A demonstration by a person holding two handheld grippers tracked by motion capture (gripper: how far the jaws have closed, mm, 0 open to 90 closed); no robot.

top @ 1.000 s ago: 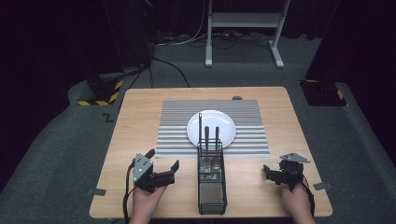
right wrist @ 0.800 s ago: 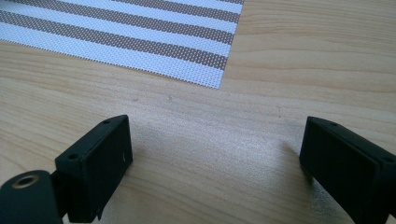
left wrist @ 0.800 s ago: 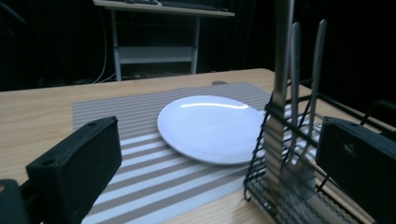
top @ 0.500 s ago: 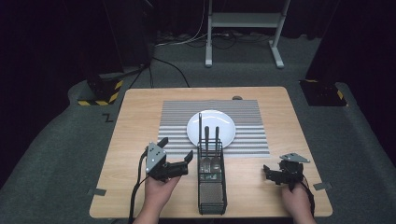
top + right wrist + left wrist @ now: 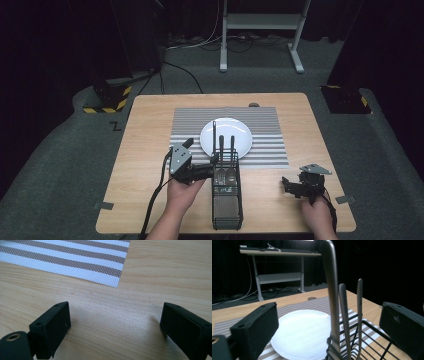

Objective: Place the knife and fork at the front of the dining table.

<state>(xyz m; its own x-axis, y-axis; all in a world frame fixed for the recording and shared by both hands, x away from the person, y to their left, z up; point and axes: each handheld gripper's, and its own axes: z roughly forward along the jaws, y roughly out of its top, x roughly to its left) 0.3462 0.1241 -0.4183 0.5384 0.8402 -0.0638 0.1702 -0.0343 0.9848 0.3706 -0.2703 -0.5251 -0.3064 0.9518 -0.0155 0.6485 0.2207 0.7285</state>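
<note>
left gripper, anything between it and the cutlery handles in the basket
Nothing visible does. In the left gripper view the tallest handle already stands between the open jaws, untouched, with two shorter handles just past it. The left gripper is at the wire basket, whose rim sits below the handles.

Left gripper [image 5: 212, 165] sits against the upper left side of the wire cutlery basket [image 5: 226, 200]; its jaws stand wide and have just been closing a little, with three upright handles [image 5: 344, 315] rising in the gap between them, apparently untouched, though the near one is blurred. The white plate [image 5: 240, 135] lies just beyond the basket on the striped mat [image 5: 270, 145], blocking a low forward path. Right gripper [image 5: 295, 187] hangs wide-jawed over bare wood, well apart from the basket, with free table all round.
</note>
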